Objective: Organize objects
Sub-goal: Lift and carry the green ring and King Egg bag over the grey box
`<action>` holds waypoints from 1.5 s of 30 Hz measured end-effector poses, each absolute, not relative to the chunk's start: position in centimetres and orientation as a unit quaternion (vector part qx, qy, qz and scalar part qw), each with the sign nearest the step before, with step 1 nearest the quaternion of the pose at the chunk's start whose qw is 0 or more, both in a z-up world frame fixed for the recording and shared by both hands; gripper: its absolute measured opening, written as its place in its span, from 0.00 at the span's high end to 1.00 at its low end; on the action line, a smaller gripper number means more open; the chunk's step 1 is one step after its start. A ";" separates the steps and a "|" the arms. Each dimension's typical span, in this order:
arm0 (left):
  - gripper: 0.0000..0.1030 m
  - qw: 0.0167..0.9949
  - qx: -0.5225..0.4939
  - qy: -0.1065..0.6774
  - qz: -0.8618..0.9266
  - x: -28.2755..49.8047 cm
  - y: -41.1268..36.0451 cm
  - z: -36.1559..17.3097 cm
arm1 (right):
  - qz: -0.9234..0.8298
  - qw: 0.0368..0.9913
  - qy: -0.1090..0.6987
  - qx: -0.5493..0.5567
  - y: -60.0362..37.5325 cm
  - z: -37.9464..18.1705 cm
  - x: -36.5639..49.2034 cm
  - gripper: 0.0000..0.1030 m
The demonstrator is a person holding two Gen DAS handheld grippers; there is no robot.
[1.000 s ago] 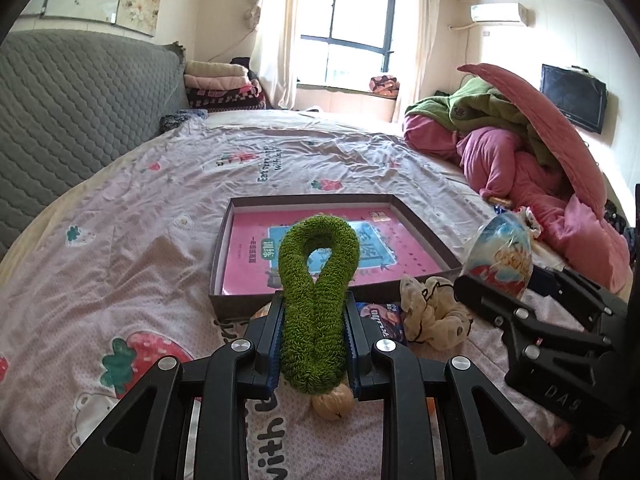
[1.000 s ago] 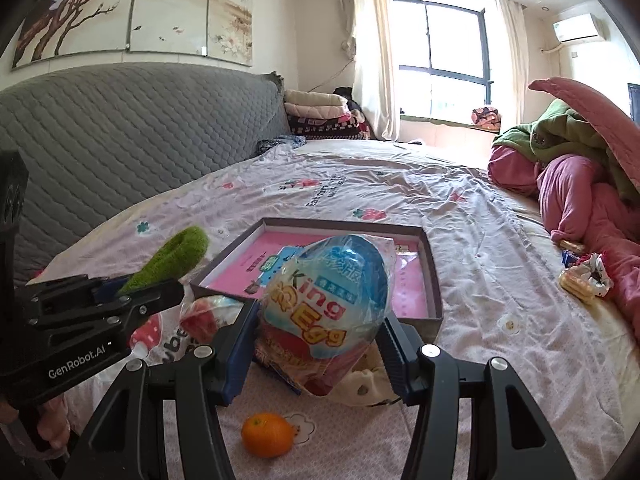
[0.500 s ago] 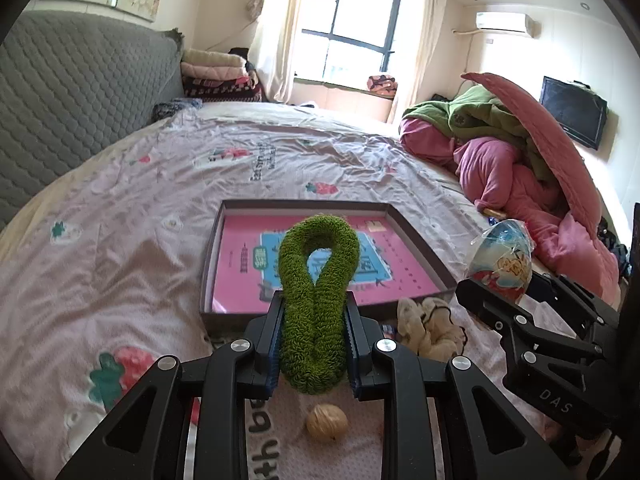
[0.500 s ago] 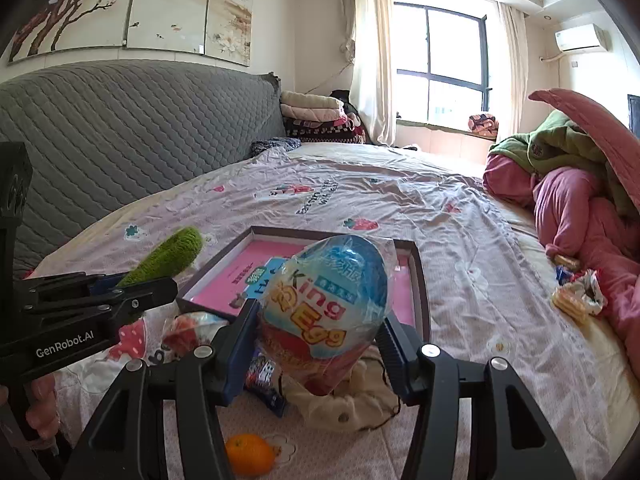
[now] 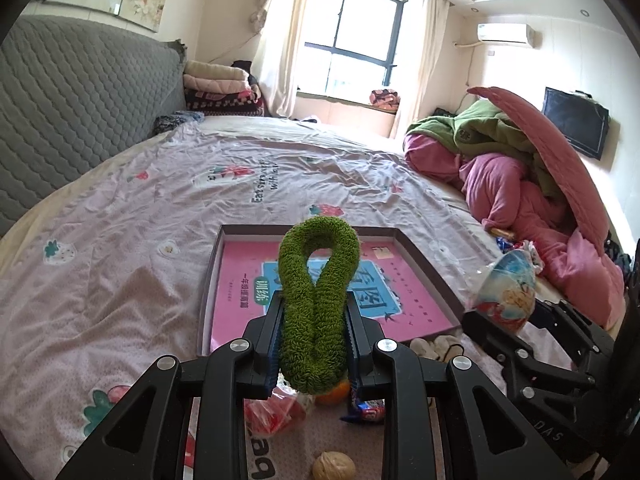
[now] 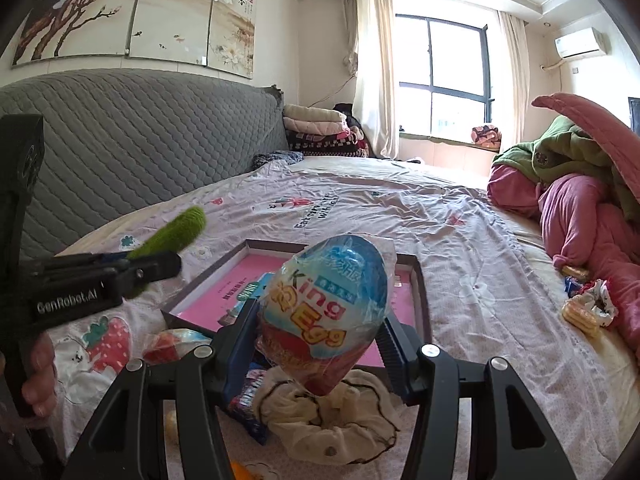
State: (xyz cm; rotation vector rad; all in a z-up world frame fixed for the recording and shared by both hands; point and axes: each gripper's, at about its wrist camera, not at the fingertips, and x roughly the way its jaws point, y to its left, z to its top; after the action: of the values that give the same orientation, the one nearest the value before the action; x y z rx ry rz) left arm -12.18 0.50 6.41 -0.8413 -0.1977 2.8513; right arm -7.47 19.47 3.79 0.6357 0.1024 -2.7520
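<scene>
Two things are in the air, and nothing is put away yet. The left hand-held gripper (image 5: 314,344) is clamped on a green scrunchie (image 5: 316,300), and its loop sticks out over the near edge of the box (image 5: 430,270). The right hand-held gripper (image 6: 320,356) is closed around a wrapped egg (image 6: 326,308) with its jaws fairly wide, also just at the near edge of the box.

The box lies open on the bed (image 5: 120,240), with only a pink sheet (image 5: 240,304) on its bottom; I see no loose thing placed inside. So I judge the task is at an early stage: both items are carried to the box but not released.

Several things are left on the bed before the box: a cream scrunchie (image 6: 332,412), a blue snack packet (image 6: 250,400), a red-white packet (image 5: 276,416), an orange (image 5: 334,394) and a walnut (image 5: 334,467). More snacks (image 6: 584,308) lie near the right edge of the bed, beside the pink blankets (image 6: 580,220).
</scene>
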 end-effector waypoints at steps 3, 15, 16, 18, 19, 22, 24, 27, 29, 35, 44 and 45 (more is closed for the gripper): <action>0.74 0.076 -0.283 -0.062 0.954 -12.6 0.5 6.3 | -0.961 0.157 0.032 0.224 19.9 4.1 -7.9 0.45; 0.74 0.069 -0.291 -0.042 0.953 -14.5 -0.5 7.0 | -0.959 0.142 0.021 0.243 22.2 6.4 -10.0 0.45; 0.74 0.069 -0.293 -0.045 0.952 -14.8 -0.6 7.2 | -0.959 0.143 0.018 0.245 22.3 6.5 -10.3 0.45; 0.74 0.069 -0.293 -0.053 0.952 -15.3 -0.7 7.8 | -0.958 0.142 0.019 0.248 22.3 6.8 -11.1 0.45; 0.74 0.068 -0.290 -0.053 0.953 -15.5 -0.7 8.1 | -0.959 0.142 0.018 0.247 22.2 6.9 -11.3 0.45; 0.74 0.068 -0.275 -0.051 0.958 -16.0 -0.8 9.1 | -0.961 0.142 0.023 0.235 22.1 7.6 -11.7 0.45; 0.74 0.065 -0.268 -0.047 0.960 -16.4 -1.0 9.5 | -0.964 0.139 0.035 0.225 21.9 7.9 -11.9 0.45; 0.73 0.068 -0.267 -0.046 0.960 -17.1 -1.4 9.8 | -0.964 0.140 0.039 0.223 21.9 8.0 -12.5 0.45; 0.73 0.067 -0.266 -0.040 0.961 -17.7 -1.5 9.8 | -0.964 0.139 0.036 0.226 22.0 8.0 -13.1 0.45; 0.73 0.076 -0.280 -0.034 0.956 -19.7 -1.7 8.9 | -0.960 0.133 0.031 0.244 22.5 7.6 -15.6 0.45; 0.73 0.074 -0.310 -0.049 0.947 -22.7 -2.3 6.4 | -0.953 0.129 0.058 0.268 22.4 6.6 -19.6 0.45; 0.73 0.073 -0.310 -0.047 0.947 -22.9 -2.3 6.2 | -0.951 0.132 0.059 0.275 22.4 6.3 -20.2 0.45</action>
State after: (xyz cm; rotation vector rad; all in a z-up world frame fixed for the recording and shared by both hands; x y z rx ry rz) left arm -22.94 -2.31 6.17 -0.9322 -0.1402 2.8426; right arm -20.15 22.35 6.28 0.7969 0.1712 -2.7579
